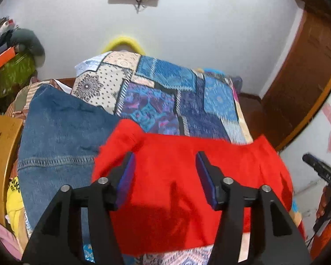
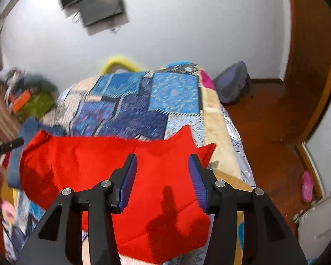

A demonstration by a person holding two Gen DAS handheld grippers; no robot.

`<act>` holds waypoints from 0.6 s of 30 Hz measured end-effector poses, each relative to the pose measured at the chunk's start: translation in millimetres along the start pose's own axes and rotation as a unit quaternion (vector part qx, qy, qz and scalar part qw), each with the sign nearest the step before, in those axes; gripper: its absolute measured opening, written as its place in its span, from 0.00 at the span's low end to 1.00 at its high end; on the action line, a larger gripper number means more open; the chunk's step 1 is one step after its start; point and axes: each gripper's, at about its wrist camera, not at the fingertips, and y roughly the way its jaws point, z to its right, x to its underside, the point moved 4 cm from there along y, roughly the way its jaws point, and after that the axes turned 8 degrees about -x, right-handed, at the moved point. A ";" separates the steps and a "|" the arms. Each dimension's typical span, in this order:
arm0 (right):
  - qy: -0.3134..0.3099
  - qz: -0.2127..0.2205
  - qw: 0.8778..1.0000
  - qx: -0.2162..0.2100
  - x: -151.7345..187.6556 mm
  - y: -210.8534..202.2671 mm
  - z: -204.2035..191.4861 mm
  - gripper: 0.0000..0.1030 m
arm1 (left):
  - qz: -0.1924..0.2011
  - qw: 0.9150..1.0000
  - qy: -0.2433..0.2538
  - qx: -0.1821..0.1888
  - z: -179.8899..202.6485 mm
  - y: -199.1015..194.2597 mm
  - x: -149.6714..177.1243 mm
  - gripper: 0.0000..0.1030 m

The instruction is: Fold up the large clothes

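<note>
A red garment (image 1: 183,176) lies spread on the near end of a bed with a blue patchwork cover (image 1: 161,97). It also shows in the right wrist view (image 2: 103,167). My left gripper (image 1: 165,161) is open and empty, above the red garment's left half. My right gripper (image 2: 162,163) is open and empty, above the garment's right half. The right gripper's body also shows at the right edge of the left wrist view (image 1: 322,172). Blue denim clothing (image 1: 59,137) lies left of the red garment, partly under it.
A wooden chair (image 1: 0,154) and yellow clothing (image 1: 14,196) stand left of the bed. A cluttered shelf (image 1: 8,61) is at the far left. A grey backpack (image 2: 231,84) and a pink shoe (image 2: 307,187) lie on the wood floor to the right.
</note>
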 end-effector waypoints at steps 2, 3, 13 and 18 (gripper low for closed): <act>-0.024 -0.019 1.000 -0.007 8.6 9.0 -14.5 0.53 | -0.013 1.000 0.025 -0.011 6.8 4.2 14.4 0.54; -0.033 -0.028 0.999 -0.011 13.4 14.6 -20.7 0.54 | -0.020 0.999 0.037 -0.016 10.0 7.1 22.9 0.54; -0.062 -0.129 0.990 -0.002 73.1 65.2 -39.2 0.55 | -0.071 0.993 0.083 -0.038 19.9 34.9 98.3 0.55; -0.066 -0.129 0.989 0.016 86.5 57.3 -36.5 0.56 | -0.067 0.995 0.068 -0.033 17.6 24.2 117.5 0.60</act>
